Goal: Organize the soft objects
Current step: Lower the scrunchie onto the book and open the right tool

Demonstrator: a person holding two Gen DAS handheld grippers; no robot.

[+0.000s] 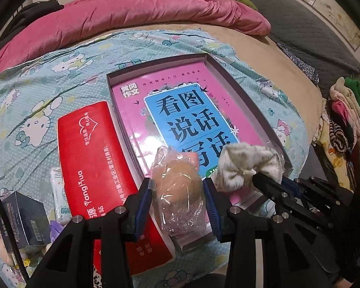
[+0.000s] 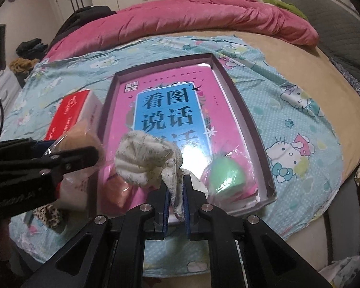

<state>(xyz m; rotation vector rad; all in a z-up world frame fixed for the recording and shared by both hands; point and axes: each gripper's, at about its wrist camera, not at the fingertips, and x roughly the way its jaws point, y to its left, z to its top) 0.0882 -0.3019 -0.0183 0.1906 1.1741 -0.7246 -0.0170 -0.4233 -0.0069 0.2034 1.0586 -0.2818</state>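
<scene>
My left gripper (image 1: 177, 184) is shut on a tan soft lump in clear plastic wrap (image 1: 177, 189), held over the near left corner of a shallow open box (image 1: 230, 72). A pink and blue book (image 1: 180, 110) lies in the box. My right gripper (image 2: 176, 180) is shut on the tail of a white speckled cloth bundle (image 2: 144, 160) that hangs over the book (image 2: 170, 110). A green soft ball in plastic (image 2: 225, 170) rests in the box's near right corner. Each gripper shows in the other's view: the right gripper (image 1: 258, 176) and the left gripper (image 2: 96, 153).
The box lies on a Hello Kitty sheet (image 1: 36, 100) on a bed. A red carton (image 1: 93, 158), a tissue pack (image 1: 57, 192) and a small dark box (image 1: 24, 220) lie to its left. A pink quilt (image 1: 132, 16) is bunched behind, and clothes (image 1: 345, 120) are piled at right.
</scene>
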